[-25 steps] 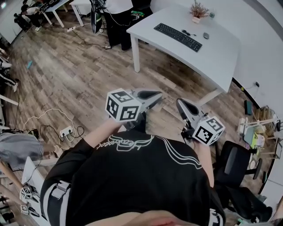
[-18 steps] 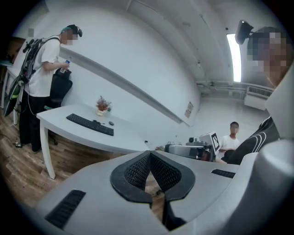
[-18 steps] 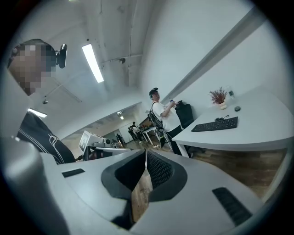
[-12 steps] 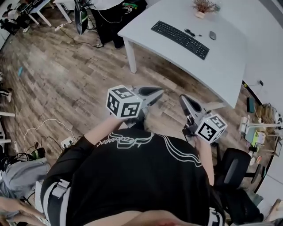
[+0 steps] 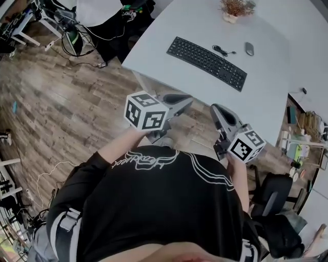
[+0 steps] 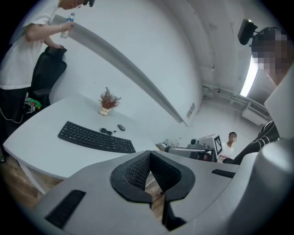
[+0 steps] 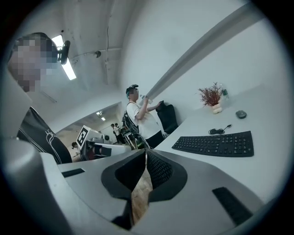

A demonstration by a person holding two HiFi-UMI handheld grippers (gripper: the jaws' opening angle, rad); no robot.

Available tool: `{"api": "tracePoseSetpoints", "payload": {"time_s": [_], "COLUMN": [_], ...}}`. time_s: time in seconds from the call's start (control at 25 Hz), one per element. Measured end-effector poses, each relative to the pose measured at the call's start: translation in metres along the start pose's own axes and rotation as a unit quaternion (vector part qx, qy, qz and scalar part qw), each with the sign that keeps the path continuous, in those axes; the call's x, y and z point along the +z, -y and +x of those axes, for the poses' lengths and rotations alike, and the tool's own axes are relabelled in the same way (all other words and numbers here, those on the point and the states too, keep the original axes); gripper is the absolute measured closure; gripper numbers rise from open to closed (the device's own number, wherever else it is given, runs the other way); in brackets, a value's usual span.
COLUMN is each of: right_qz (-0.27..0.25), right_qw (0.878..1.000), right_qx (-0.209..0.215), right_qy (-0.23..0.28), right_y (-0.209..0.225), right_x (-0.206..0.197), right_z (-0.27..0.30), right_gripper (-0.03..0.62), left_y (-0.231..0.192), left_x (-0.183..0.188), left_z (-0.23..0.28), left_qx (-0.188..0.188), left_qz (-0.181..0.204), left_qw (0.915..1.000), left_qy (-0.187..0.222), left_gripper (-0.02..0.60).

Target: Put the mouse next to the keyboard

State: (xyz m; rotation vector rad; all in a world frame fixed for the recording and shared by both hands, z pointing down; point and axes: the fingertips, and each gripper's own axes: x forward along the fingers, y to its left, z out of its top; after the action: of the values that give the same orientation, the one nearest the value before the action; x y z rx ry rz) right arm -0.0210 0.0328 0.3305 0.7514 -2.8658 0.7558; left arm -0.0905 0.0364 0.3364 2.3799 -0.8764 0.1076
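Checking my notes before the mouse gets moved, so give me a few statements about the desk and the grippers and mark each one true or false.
1. The mouse touches the keyboard. False: it lies apart, beyond the keyboard's far edge near its right end.
2. The left gripper and the right gripper are both shut and empty. True.
3. A potted plant stands on the white table. True.
4. The keyboard is white. False: it is black.
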Motion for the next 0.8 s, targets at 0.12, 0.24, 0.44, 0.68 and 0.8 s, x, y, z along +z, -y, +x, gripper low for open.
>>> {"api": "tracePoseSetpoints", "payload": {"time_s": [0.12,0.24,0.44,0.68,0.8], "right_qz": [-0.003,0.008,0.025,0.011,0.009], "right_qw": [1.000,0.999,0.998,0.998,0.998], "right_qx": [-0.022,-0.039,-0.053,-0.055,-0.053], "right_qy": [0.000,0.004,0.010,0.020,0.021], "right_y": [0.020,0.040,0.072,0.123,0.153], "right_x": [0.005,0.009,0.015,0.050,0.071], "right_z": [0.008,0.013,0.021,0.035,0.043], "right_gripper": [0.580,0.580,0.580,0.580,0.580], "left_y": [-0.014,-0.029,-0.048,-0.077,-0.091], "left_x": [0.011,0.013,0.018,0.060,0.083], "left_z": [0.016,0.033,0.065,0.108,0.134], "left_qx": [-0.014,-0.024,-0.036,-0.031,-0.029], "left_qz": [0.005,0.005,0.004,0.008,0.013], "left_qw": [0.9999,0.9995,0.9982,0.9984,0.9984], "left_qy": [-0.004,-0.019,-0.047,-0.045,-0.047], "left_gripper": [0.575,0.575,0.575,0.575,0.575]}}
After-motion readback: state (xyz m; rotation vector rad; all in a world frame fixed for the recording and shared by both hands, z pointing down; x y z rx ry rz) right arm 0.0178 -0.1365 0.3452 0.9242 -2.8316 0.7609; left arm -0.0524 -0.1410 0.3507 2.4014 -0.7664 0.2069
